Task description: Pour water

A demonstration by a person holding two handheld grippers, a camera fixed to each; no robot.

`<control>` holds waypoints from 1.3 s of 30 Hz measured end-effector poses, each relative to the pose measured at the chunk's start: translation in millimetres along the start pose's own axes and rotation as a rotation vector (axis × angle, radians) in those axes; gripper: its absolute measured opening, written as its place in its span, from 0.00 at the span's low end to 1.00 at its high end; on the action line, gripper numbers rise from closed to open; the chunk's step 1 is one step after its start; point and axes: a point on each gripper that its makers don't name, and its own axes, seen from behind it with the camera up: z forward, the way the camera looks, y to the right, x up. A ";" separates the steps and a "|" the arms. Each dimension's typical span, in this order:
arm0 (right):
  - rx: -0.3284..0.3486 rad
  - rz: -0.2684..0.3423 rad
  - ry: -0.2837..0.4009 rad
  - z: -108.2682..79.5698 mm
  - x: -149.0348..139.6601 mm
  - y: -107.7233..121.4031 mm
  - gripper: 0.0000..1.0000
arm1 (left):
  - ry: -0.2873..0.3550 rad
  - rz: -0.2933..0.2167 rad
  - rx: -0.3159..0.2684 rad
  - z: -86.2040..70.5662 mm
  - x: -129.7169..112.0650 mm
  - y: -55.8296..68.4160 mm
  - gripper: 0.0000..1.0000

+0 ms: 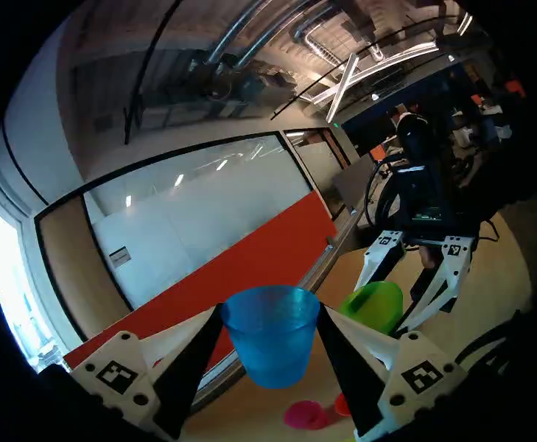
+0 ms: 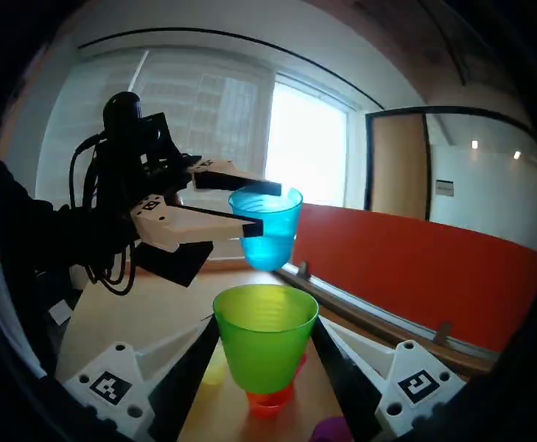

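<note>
Blue cup (image 1: 272,335) is clamped upright by left gripper (image 1: 269,313), held higher, beyond green cup (image 2: 266,339) clamped by right gripper (image 2: 266,322); pour not yet started, tilt over green rim judged needed next

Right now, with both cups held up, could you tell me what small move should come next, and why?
Probably bring the blue cup in the left gripper over the green cup in the right gripper. Both cups stand upright, and the blue one hangs higher but seems farther off, not yet above the green rim.
</note>
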 end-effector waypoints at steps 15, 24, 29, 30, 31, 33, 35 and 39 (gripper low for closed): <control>0.019 0.011 0.000 5.8 -2.8 -8.0 0.90 | -0.005 0.052 -0.006 -0.1 4.1 3.2 0.89; 0.024 0.013 0.002 8.3 -6.2 -9.2 0.90 | -0.008 0.092 -0.018 0.8 4.7 8.4 0.89; 0.028 0.015 0.001 9.4 -6.9 -10.2 0.90 | -0.011 0.115 -0.024 1.8 4.2 11.7 0.89; 0.028 0.015 0.001 9.7 -6.9 -10.5 0.90 | -0.011 0.119 -0.025 1.9 4.0 12.3 0.89; 0.029 0.015 0.001 9.9 -6.9 -10.9 0.90 | -0.011 0.122 -0.025 1.9 3.8 12.9 0.89; 0.030 0.015 0.000 10.3 -7.0 -11.6 0.90 | -0.012 0.128 -0.027 1.9 3.3 13.9 0.89; 0.030 0.018 0.000 10.5 -7.2 -12.2 0.90 | -0.013 0.134 -0.028 1.8 3.1 14.5 0.89; 0.028 0.018 0.000 10.9 -8.6 -12.0 0.90 | -0.012 0.147 -0.031 1.4 3.2 16.3 0.89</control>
